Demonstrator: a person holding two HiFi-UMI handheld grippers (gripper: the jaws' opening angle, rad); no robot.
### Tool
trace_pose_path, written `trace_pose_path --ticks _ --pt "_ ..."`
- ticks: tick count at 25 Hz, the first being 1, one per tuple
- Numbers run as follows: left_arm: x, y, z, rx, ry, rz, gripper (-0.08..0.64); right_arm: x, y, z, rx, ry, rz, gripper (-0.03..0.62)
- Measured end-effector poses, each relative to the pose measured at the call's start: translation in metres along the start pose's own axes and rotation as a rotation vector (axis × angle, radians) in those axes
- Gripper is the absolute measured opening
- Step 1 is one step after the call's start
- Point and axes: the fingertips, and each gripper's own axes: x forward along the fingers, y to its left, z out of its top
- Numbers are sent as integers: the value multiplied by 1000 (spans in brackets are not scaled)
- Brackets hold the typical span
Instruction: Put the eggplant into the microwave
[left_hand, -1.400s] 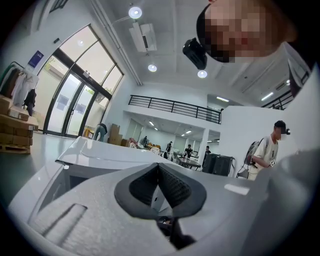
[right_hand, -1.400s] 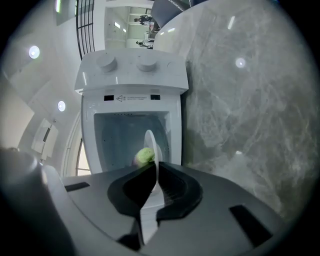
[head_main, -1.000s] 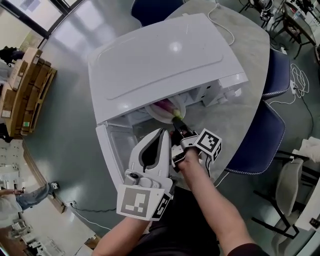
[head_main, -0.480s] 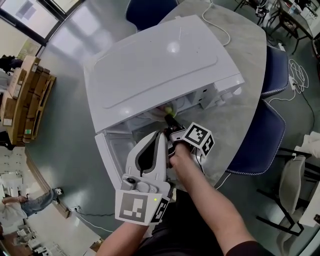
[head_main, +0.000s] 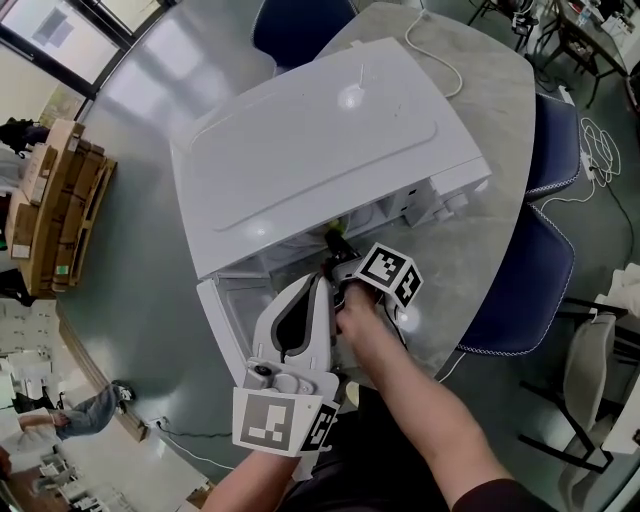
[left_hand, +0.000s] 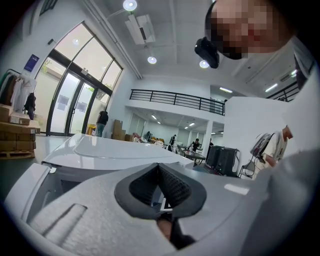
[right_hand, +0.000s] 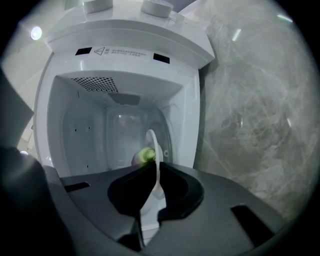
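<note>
The white microwave (head_main: 320, 130) stands on the grey table with its door (head_main: 232, 312) hanging open toward me. My black right gripper (head_main: 336, 262) points into the opening, shut on the rim of a white plate (right_hand: 152, 149) seen edge-on. The eggplant (right_hand: 145, 155) lies on that plate; its green stem (head_main: 335, 237) just shows under the oven's top edge, the rest is hidden. The bare cavity (right_hand: 115, 125) fills the right gripper view. My white left gripper (head_main: 322, 282) hovers beside the right one over the door, jaws shut and empty (left_hand: 159, 167).
The grey marble table (head_main: 480, 100) extends to the right of the oven, with a white cable (head_main: 440, 50) behind it. Blue chairs stand at the right (head_main: 525, 290) and at the back (head_main: 300, 20). Stacked cardboard boxes (head_main: 50, 200) sit on the floor at far left.
My right gripper has carried the plate with the eggplant further into the microwave opening; the plate and purple body that showed before are now hidden under the oven's top. The left gripper has stayed put.
</note>
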Motion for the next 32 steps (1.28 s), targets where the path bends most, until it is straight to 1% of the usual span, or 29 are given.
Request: trace_pose_path --ticks 4,7,9,10,12,13,17,20,22,24,26,28,30,31,32 --pt "2 3 2 -3 2 3 8 7 2 -1 -53 30 -29 18" --pt "3 6 2 -8 4 6 8 11 6 -5 -129 75 -53 25" --pt "4 9 2 -12 8 9 8 12 10 -7 -227 119 -75 41" --pt "4 11 2 -14 10 11 8 13 13 -8 -285 133 -82 60" --pt "5 14 3 -17 11 14 8 13 18 -6 -396 138 -80 95" --pt "5 15 3 -17 12 15 8 13 20 -5 -454 139 -75 103" --pt "7 20 4 -14 9 21 8 12 20 -10 -715 173 -65 109" --pt "7 22 4 -11 9 23 8 12 20 -12 -891 197 -63 115" --pt "6 22 4 -11 9 24 8 11 21 -14 -972 212 -43 130" --pt "7 24 4 -12 11 25 8 10 25 -17 -1021 223 -3 190" --pt "8 25 3 -10 13 26 8 9 27 -20 -1089 226 15 219" --pt "8 26 2 -8 15 27 8 9 23 -21 -1186 230 -15 224" --pt "9 26 2 -8 15 26 8 10 18 -18 -1282 243 -83 218" --pt "9 26 2 -8 15 26 8 10 16 -17 -1323 254 -122 207" --pt "8 26 2 -8 15 26 8 9 14 -15 -1360 267 -163 179"
